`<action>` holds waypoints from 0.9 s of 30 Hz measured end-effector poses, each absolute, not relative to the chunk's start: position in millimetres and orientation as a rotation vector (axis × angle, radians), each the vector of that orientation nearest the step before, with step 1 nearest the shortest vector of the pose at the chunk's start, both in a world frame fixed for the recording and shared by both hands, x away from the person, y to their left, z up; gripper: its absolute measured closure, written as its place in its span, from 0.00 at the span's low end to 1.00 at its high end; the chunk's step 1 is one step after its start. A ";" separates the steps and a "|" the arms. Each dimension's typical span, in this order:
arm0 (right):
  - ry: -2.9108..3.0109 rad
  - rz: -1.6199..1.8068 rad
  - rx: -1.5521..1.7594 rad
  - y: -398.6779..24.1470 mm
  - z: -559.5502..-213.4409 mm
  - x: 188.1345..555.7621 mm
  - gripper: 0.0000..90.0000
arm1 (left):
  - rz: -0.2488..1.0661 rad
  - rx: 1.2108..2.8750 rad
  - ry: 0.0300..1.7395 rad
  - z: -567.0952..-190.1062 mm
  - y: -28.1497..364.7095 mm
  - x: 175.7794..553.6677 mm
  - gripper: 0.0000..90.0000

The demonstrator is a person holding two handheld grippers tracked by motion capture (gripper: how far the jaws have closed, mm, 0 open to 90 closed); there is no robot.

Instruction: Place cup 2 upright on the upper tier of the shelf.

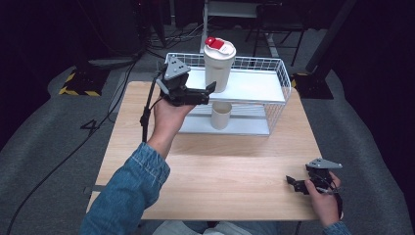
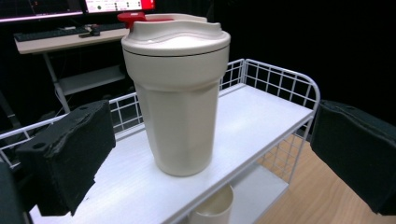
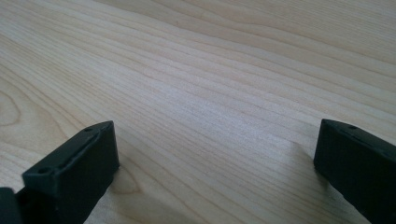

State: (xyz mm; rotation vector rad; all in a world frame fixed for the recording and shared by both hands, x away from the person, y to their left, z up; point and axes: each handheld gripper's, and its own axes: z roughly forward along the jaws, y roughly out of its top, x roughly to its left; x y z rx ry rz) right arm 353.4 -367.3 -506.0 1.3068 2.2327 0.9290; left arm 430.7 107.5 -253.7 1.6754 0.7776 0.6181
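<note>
Item: cream tumbler (image 2: 177, 93) with red-tabbed lid, upright on the top shelf of the white wire rack (image 1: 279, 78) at the surface's far edge; small cup (image 1: 220, 115) on the shelf beneath. Left tongs (image 1: 208, 93) spread, flanking the tumbler, not touching; step judged: approach to grasp; next: advance, then squeeze. Right tongs (image 1: 293, 183) spread, idle near the right front corner. Surface (image 1: 235, 171): pale wood; room dark, grey floor.
</note>
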 end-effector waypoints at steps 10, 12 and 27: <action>2.239 0.931 1.301 -366.1 -506.0 356.4 0.00 | 0.595 1.700 0.746 -253.4 134.0 382.2 0.01; 2.238 0.931 1.301 -365.7 -506.0 357.1 0.00 | 0.599 1.706 0.750 -254.7 139.4 375.7 0.01; 2.240 0.933 1.297 -364.8 -506.0 358.8 0.00 | 0.575 1.768 0.799 -289.5 176.9 337.5 0.01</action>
